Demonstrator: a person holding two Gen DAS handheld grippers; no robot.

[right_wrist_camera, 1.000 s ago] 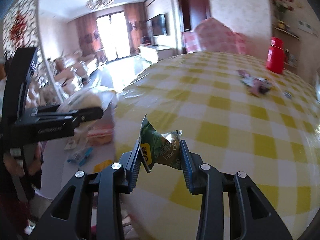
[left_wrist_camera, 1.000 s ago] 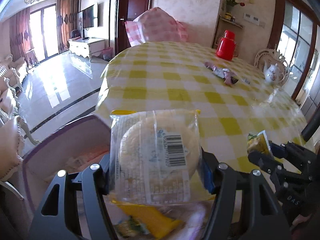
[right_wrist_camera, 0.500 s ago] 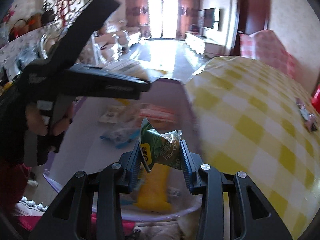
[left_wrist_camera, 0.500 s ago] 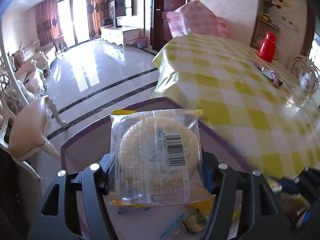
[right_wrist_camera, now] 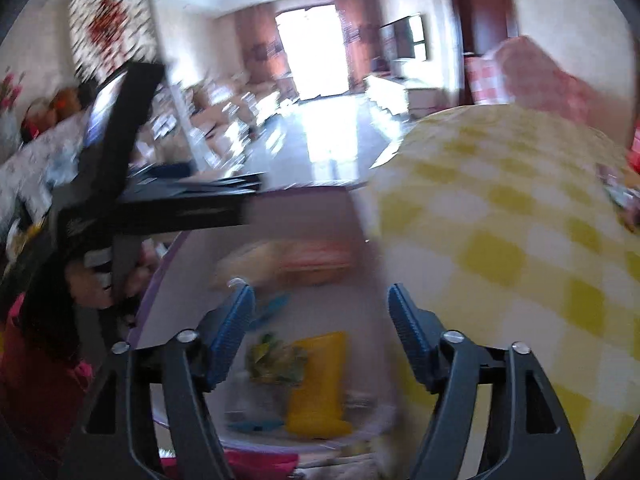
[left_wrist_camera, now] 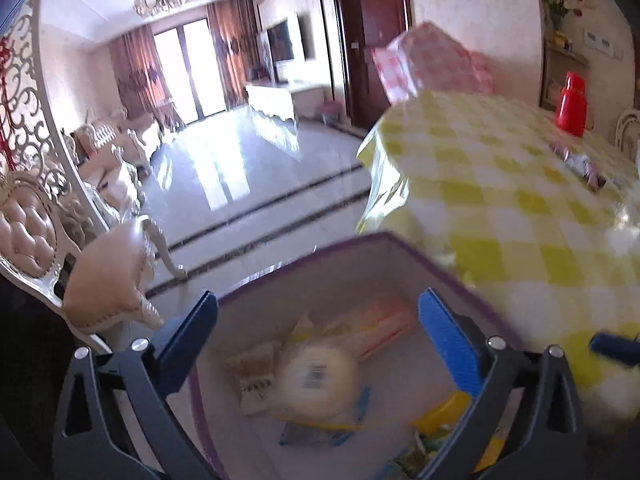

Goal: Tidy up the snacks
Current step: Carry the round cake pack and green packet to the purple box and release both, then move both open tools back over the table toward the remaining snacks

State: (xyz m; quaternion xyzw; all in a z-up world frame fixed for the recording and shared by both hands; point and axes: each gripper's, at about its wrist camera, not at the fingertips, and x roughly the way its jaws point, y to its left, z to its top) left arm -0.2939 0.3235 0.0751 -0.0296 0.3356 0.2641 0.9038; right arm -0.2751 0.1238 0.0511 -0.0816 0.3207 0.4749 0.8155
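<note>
A purple-rimmed white storage box (left_wrist_camera: 304,260) stands beside the table and holds several snacks. My left gripper (left_wrist_camera: 320,320) is open above it; the round rice cake packet (left_wrist_camera: 316,376), blurred, lies below among the other packets. My right gripper (right_wrist_camera: 320,312) is open over the same box (right_wrist_camera: 160,264); the green pea snack packet (right_wrist_camera: 276,356), blurred, is below it beside a yellow packet (right_wrist_camera: 316,384). The left gripper's black body (right_wrist_camera: 132,204) shows at left in the right wrist view.
A round table with a yellow-checked cloth (left_wrist_camera: 500,184) lies to the right, with a red thermos (left_wrist_camera: 572,104) and a small wrapper (left_wrist_camera: 580,164) on it. A cream chair (left_wrist_camera: 112,276) stands to the left of the box. Glossy floor lies beyond.
Both grippers have opened. The rice cake packet has left the left gripper and the green pea packet has left the right gripper; both now lie down in the box.
</note>
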